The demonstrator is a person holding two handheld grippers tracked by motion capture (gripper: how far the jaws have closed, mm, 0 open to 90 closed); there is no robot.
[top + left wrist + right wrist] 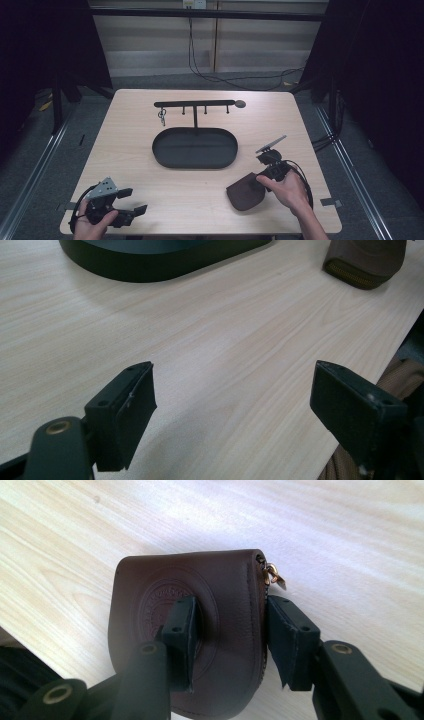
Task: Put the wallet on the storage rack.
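Observation:
A brown leather pouch (245, 196) with an embossed round stamp and a zip lies on the wooden table near its front right. My right gripper (257, 182) comes at it from the right, held by a hand. In the right gripper view the gripper (227, 605) is shut on the pouch (150, 595). One pad presses on the stamped face, the other against the zip edge by the brass pull (275, 576). My left gripper (134, 200) rests at the front left corner, open, with bare table between its jaws (230, 390). The pouch (365, 262) shows far off in the left gripper view.
A black oval tray (160, 155) sits mid-table, its wall also in the left gripper view (150, 265). Behind it stands a black hook rail (195, 104) with a key ring (161, 116) hanging at its left end. The table's front edge is close to both hands.

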